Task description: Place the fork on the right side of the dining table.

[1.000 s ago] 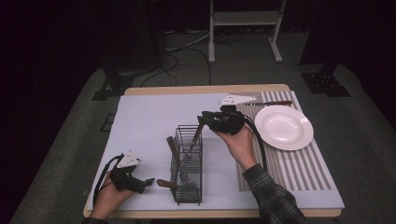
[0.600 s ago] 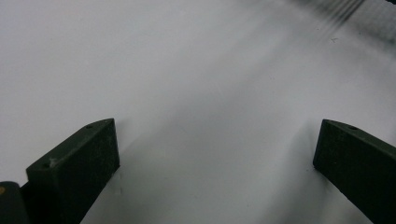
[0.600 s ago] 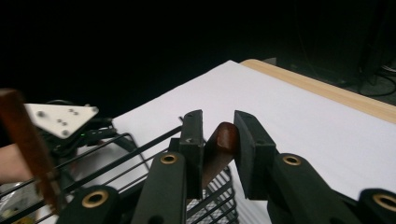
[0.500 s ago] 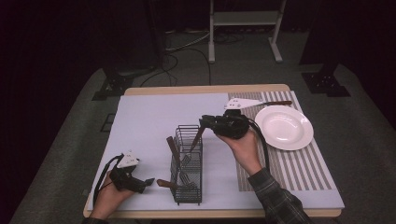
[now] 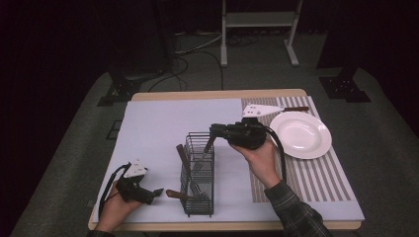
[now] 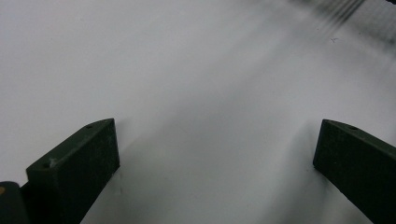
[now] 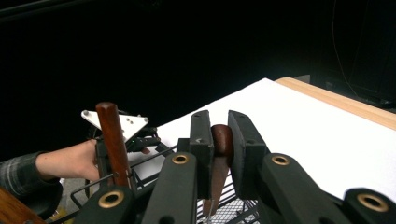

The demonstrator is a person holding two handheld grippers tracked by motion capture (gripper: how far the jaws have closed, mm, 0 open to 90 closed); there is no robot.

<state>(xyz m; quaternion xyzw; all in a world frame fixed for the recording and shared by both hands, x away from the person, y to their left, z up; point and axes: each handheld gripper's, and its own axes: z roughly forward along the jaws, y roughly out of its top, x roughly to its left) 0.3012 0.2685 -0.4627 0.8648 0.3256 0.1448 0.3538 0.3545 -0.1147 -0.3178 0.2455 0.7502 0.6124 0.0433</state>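
- Right gripper (image 5: 213,132) has just been closing; it now pinches a brown handle (image 7: 221,140) above the rack's (image 5: 198,205) far end.
- Left gripper (image 5: 157,193) rests spread on the white mat (image 5: 158,123), just beside the rack.

A white plate (image 5: 301,134) sits on a striped placemat (image 5: 306,177) — a metal stand (image 5: 257,19) behind the table.

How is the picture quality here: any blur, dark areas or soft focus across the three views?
High view: table evenly lit, surroundings near black, slightly soft. Left gripper view: white surface pale and featureless, far stripes at the top right blurred, jaws sharp. Right gripper view: background black, the wooden handle clamped in the right gripper sharp, the other hand dimmer.
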